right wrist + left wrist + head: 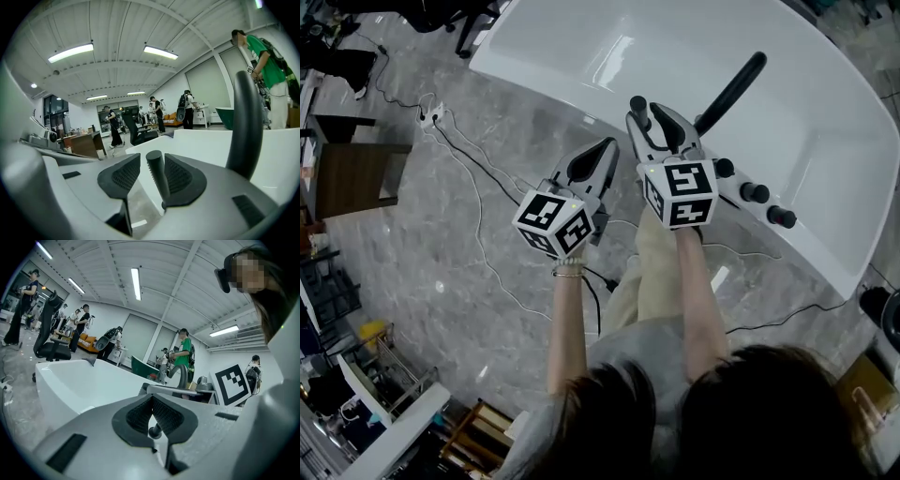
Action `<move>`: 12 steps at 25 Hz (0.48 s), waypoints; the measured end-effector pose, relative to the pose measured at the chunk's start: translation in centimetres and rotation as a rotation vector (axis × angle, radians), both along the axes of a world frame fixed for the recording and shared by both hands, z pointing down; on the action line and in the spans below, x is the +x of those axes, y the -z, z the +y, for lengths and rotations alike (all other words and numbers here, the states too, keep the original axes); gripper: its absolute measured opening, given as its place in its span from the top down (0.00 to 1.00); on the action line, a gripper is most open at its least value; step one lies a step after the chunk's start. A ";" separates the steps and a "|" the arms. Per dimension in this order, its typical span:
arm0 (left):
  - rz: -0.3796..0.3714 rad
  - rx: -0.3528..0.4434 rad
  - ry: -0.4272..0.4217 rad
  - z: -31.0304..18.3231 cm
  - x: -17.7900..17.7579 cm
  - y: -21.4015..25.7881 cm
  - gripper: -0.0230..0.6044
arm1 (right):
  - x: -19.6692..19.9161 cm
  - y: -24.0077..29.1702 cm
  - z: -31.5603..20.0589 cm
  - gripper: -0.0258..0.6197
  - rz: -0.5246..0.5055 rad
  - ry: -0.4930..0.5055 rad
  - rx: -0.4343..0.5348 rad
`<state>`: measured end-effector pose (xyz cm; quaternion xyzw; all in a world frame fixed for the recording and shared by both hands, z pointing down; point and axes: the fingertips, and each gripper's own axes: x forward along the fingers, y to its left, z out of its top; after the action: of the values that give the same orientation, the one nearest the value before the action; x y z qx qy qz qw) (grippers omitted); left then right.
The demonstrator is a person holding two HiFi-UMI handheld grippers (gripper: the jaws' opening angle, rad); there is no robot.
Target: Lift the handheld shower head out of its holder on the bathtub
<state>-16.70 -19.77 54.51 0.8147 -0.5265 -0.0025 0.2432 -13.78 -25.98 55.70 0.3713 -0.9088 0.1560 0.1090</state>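
Both grippers are out over the near rim of the white bathtub [534,80], side by side in the person's hands. The left gripper [606,148] sits just short of the rim. In the left gripper view its claw [151,401] is pressed together, the ribbed pads meeting at their tips with nothing pinched. A small dark round part shows through the slit below the pads, and what it is cannot be made out.

Now the right gripper [654,120], right up on the tub's fitting deck. In the right gripper view its claw [151,159] is spread. A short black lever [157,173] stands upright in the gap, hard by the right-hand pad and clear of the left one. The head view shows that lever [637,108] poking up at the jaw tips.

The handheld shower head [731,92] is not in that claw. It slants up from the deck just to the right of the right gripper, over the tub's basin, with its lower end hidden behind the gripper body. The right gripper view has it as a tall dark bar [244,126] outside the right jaw.

A row of three black knobs [755,192] runs along the rim farther right. Cables [478,169] trail across the grey marble floor [441,253].
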 end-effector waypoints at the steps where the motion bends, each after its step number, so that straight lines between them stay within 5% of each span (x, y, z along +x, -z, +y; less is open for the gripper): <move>1: -0.004 -0.002 -0.002 0.0 -0.1 -0.4 0.96 | -0.1 -0.4 -0.1 0.74 -0.001 -0.003 -0.002; 12: -0.007 -0.035 0.000 -0.1 -1.3 -4.8 0.96 | -1.3 -5.2 -1.5 0.68 0.045 -0.013 -0.013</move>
<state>-18.00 -19.88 59.29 0.8103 -0.5273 0.0093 0.2555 -15.09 -27.48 60.88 0.3799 -0.9026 0.1542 0.1308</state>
